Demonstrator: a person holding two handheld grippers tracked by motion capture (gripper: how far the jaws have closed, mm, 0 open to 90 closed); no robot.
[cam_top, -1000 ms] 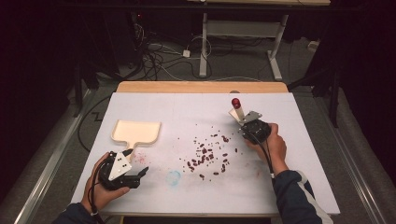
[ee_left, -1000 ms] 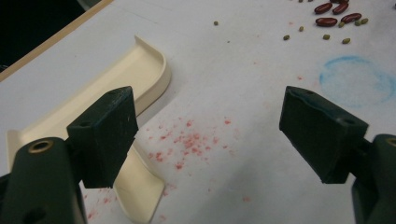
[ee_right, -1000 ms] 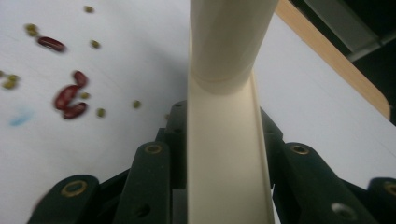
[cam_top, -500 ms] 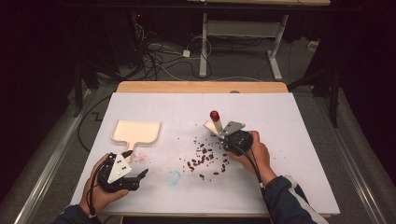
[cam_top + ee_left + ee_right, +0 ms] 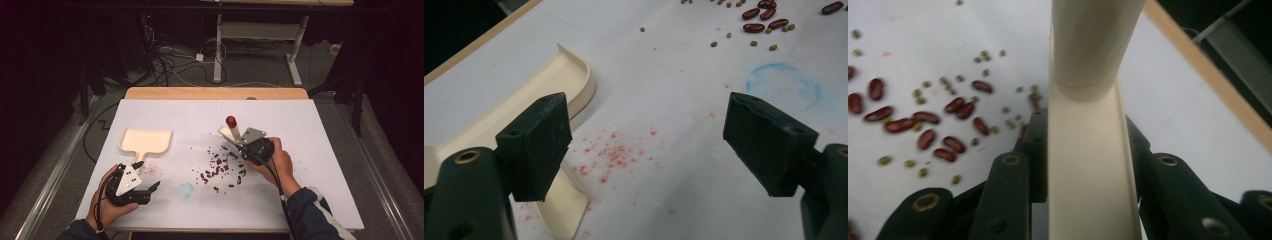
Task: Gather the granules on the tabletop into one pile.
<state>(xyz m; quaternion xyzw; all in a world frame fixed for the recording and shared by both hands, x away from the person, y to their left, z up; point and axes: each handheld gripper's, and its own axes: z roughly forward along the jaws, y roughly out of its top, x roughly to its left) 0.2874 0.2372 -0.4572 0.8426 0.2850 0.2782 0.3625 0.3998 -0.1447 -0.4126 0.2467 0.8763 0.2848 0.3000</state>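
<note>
Right gripper (image 5: 239, 139) jaws pinch cream brush handle (image 5: 1088, 165); left gripper (image 5: 150, 189) jaws spread.
Right gripper view: beans (image 5: 923, 125) left of jaws; gripper moved left over them since earlier.

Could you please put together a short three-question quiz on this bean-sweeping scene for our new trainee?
1. True or false: the right claw is shut on the cream brush handle.
2. What lies scattered on the white table cover next to the right claw?
A. kidney beans and small green beans
B. coins
C. screws
3. Fill in: the open left claw sits beside the handle of the cream ____.

Key: 1 true; 2 A; 3 dustpan.
</note>
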